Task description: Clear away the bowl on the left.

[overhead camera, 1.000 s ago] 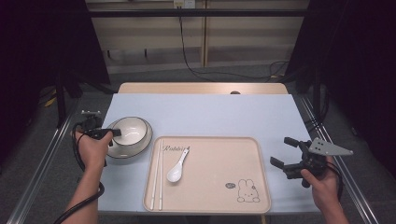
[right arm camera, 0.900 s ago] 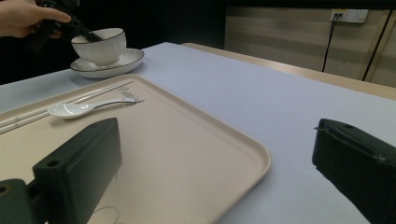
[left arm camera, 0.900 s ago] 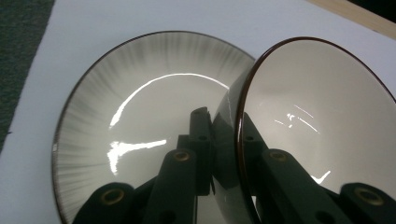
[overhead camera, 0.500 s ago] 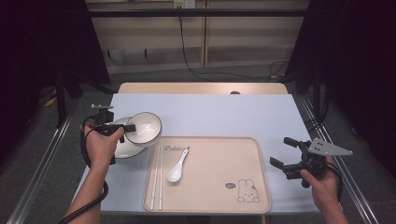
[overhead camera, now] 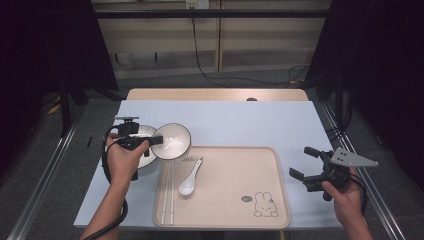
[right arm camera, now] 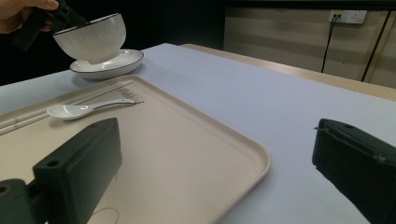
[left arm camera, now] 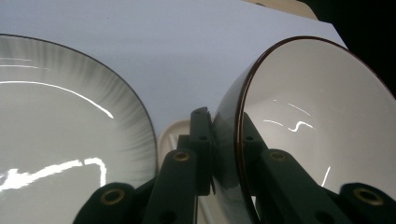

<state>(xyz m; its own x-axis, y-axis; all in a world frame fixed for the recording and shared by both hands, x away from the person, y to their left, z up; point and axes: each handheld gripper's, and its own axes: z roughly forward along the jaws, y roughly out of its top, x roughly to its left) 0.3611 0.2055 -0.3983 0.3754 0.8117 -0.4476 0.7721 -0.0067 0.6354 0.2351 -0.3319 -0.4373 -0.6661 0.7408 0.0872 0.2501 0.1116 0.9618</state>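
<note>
A: In the high view, where is the bowl (overhead camera: 171, 140)?

B: It is lifted off the table (overhead camera: 240, 125) and tilted, above the far left corner of the tray (overhead camera: 225, 210). The left gripper (overhead camera: 156, 140) holds it by the rim. Just beside it, to the left, the plate (overhead camera: 145, 150) lies on the table, partly under the hand.

A: And the other side?

B: The right gripper (overhead camera: 302, 163) is at the right of the tray, above the table edge, with its jaws wide apart and nothing between them. On the tray lie a spoon (overhead camera: 190, 177) and chopsticks (overhead camera: 167, 192), side by side.

A: What does the left gripper view give?

B: The two black jaws are clamped on the wall of the bowl (left arm camera: 322, 126), one inside and one outside of the dark rim. The plate (left arm camera: 60, 140) is at the left, lower, near the bowl.

A: And the right gripper view?

B: Its own jaws stand far apart, empty, above the tray (right arm camera: 187, 140). Farther off the bowl (right arm camera: 91, 39) hangs in the air over the plate (right arm camera: 109, 63), not touching it. The spoon (right arm camera: 74, 109) lies on the tray near them.
</note>
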